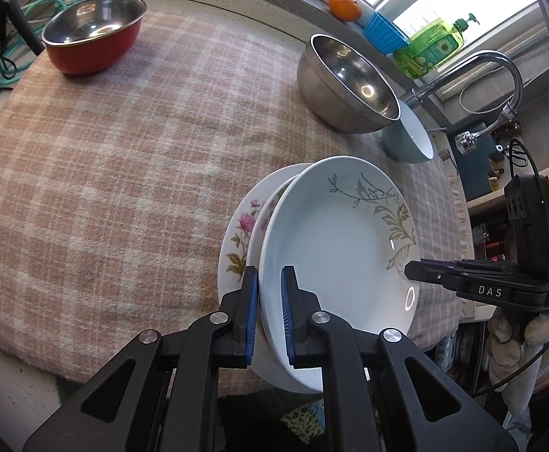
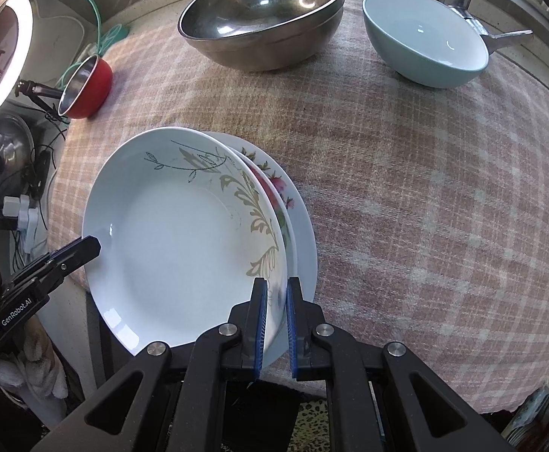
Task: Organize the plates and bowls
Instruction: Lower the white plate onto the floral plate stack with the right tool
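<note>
Surface: one counter spread with a pink-and-cream plaid cloth, window sill behind at the upper right of the left wrist view.

Bowls, three. Upper left of that view: one red bowl with a steel inside, upright, well apart from the rest. Upper centre-right: one large steel bowl. Just beside it on its right: one pale blue bowl, white inside.

Plates, two, stacked at lower centre: one leaf-patterned plate tilted over one pink-flower plate, which lies under it on the cloth at the near edge.

Grippers, two. The left gripper has its blue pads closed down narrow onto the left part of the leaf-patterned plate's rim. The right gripper is likewise pinched onto the same plate's rim on the opposite side.

Sill and sink, upper right: one orange, one blue ribbed tub, one green soap bottle, one curved tap.
</note>
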